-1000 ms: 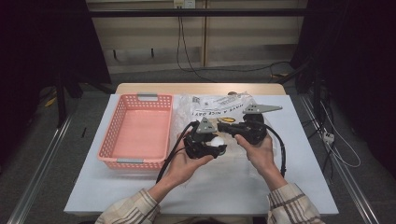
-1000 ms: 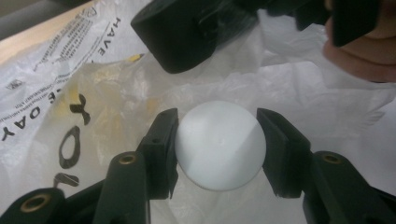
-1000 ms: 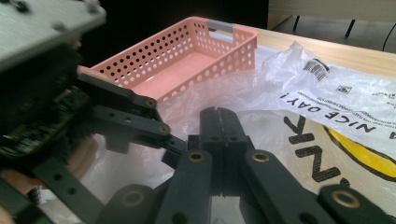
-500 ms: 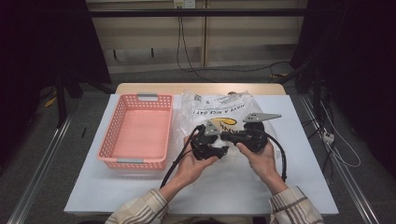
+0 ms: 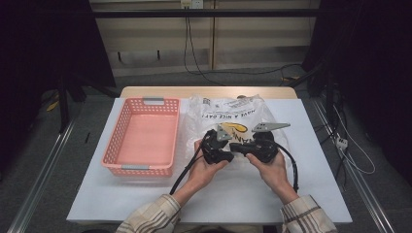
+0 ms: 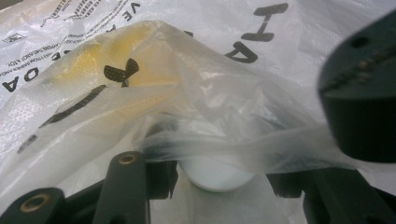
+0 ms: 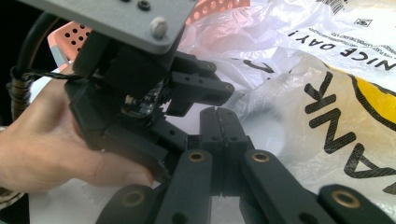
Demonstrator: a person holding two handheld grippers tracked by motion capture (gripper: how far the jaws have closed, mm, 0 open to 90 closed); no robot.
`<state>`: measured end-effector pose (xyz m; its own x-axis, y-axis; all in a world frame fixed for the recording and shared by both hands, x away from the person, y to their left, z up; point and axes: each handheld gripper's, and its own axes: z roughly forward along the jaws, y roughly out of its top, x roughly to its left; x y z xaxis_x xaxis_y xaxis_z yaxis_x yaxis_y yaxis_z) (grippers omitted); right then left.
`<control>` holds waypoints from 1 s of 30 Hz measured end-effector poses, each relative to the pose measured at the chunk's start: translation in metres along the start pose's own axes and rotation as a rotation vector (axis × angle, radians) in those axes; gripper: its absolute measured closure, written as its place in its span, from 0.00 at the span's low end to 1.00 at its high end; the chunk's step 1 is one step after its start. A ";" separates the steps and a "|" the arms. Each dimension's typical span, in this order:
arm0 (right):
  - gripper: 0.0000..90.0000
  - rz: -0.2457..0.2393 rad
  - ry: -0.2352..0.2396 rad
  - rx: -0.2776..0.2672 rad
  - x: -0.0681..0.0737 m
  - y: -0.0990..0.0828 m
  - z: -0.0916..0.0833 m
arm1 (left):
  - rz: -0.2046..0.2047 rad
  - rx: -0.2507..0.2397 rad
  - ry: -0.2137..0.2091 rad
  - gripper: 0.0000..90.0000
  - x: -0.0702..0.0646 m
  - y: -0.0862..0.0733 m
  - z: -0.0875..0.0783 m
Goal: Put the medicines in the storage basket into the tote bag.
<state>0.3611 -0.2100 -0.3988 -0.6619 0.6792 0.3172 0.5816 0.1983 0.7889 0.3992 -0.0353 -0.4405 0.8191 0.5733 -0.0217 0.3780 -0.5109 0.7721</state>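
Pink basket [image 5: 145,137] sits at 9 o'clock of the plastic bag [image 5: 228,114], mid-table. Left gripper [image 5: 232,151] has its jaws part-open around bag film and a white object inside; clamped or not, I can't tell. Right gripper [image 7: 219,122] has its jaws together, possibly pinching film. Step looks like opening the bag; next, pull the film apart.

Both forearms come in from the near edge, hands close together at the middle. The left tool [image 5: 219,145] sits in the left hand [image 5: 206,165], jaws part open and pointing right. The right tool [image 7: 219,130] faces it, held by the right hand [image 5: 272,167], its jaws pressed flat together, tips almost meeting the left tool's.
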 end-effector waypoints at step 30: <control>1.00 0.027 -0.026 -0.006 -0.008 -0.002 -0.003 | 0.061 -0.023 -0.121 0.24 -0.013 -0.004 -0.073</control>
<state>0.3639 -0.2185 -0.4013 -0.6336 0.7024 0.3244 0.5960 0.1758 0.7835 0.3553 0.0062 -0.3970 0.8869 0.4593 -0.0499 0.3172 -0.5269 0.7885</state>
